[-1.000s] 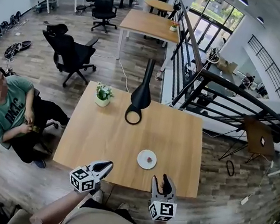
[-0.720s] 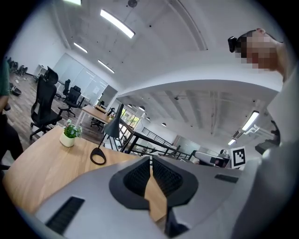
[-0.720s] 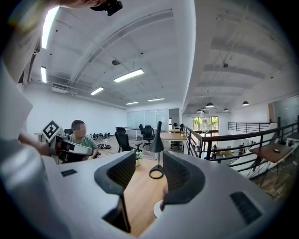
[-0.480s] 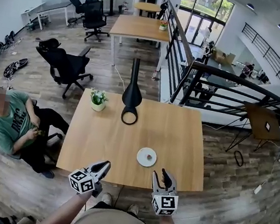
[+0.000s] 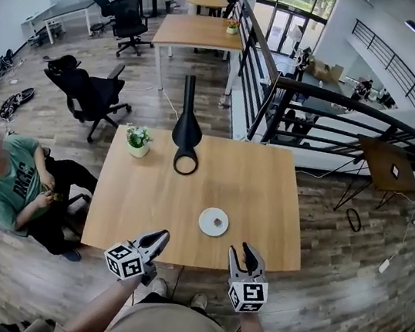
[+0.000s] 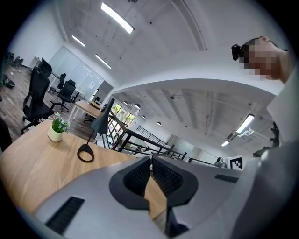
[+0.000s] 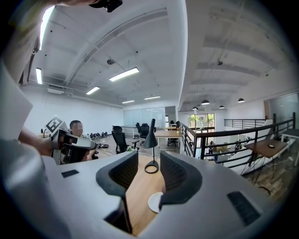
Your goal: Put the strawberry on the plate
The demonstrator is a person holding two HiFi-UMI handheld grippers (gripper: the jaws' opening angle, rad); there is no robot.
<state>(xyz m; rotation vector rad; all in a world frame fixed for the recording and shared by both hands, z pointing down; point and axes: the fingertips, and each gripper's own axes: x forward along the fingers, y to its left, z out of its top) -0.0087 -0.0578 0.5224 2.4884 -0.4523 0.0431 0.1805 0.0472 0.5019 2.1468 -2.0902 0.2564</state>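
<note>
Both grippers are held near level at the near edge of the table, pointing across it. Left gripper: jaws pressed together, empty. Right gripper: jaws spread, having just narrowed, nothing between them. The strawberry lies on the plate, clear of both grippers.

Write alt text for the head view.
A white plate holding a reddish item sits on a wooden table. At the near edge hover the left gripper, jaws together, and the right gripper, jaws open, empty, just narrowed. Black lamp and potted plant behind.
</note>
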